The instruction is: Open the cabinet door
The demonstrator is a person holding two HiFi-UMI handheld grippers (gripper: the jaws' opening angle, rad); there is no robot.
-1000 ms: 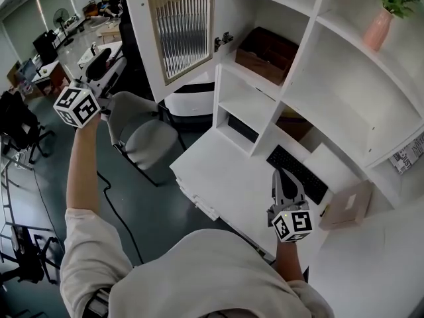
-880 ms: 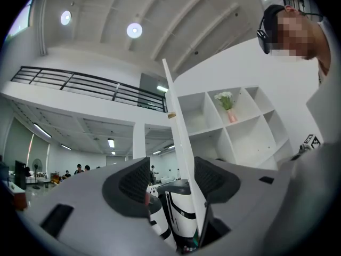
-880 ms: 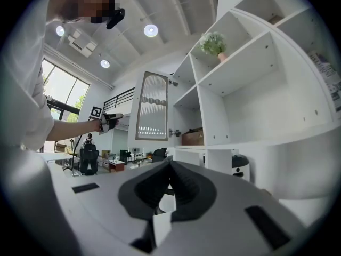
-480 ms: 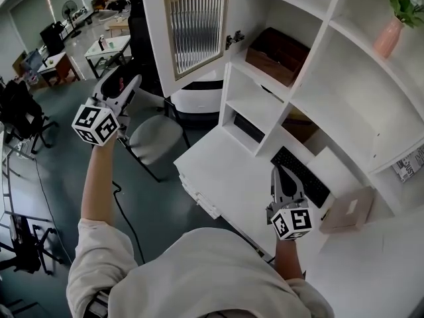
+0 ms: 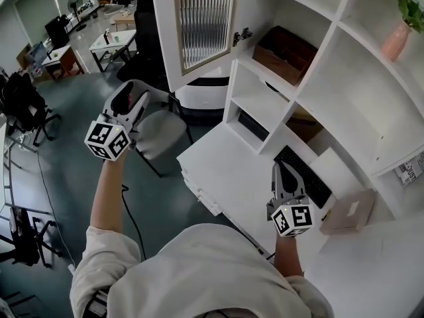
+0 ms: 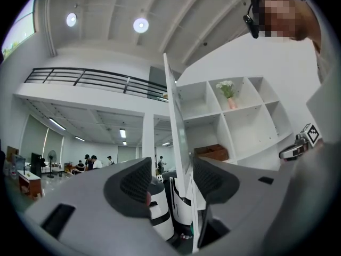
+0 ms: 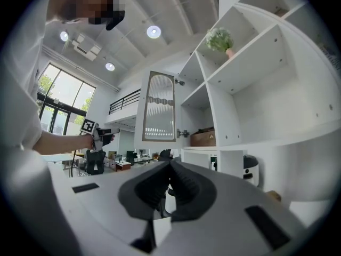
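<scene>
Lower than a second before, the left gripper [image 5: 132, 101] had sunk away from the door's height and hung over the grey office chair [image 5: 159, 134], well apart from the cabinet. Its jaws stood wide and had just been closing a little, with nothing gripped between them; in the left gripper view [image 6: 170, 183] only the far door edge showed in the gap. Nearer the person, the right gripper [image 5: 281, 171] hovered level above the white desk [image 5: 218, 171], jaws pressed together on nothing [image 7: 169, 183], just beside the black keyboard [image 5: 301, 172]. Beyond, the cabinet door [image 5: 205, 25] with its ribbed glass panel stood swung open from the white shelf unit [image 5: 311, 65]. A brown wooden box [image 5: 285, 48] sat in the uncovered compartment, and a pink vase [image 5: 395, 40] stood farther right.
</scene>
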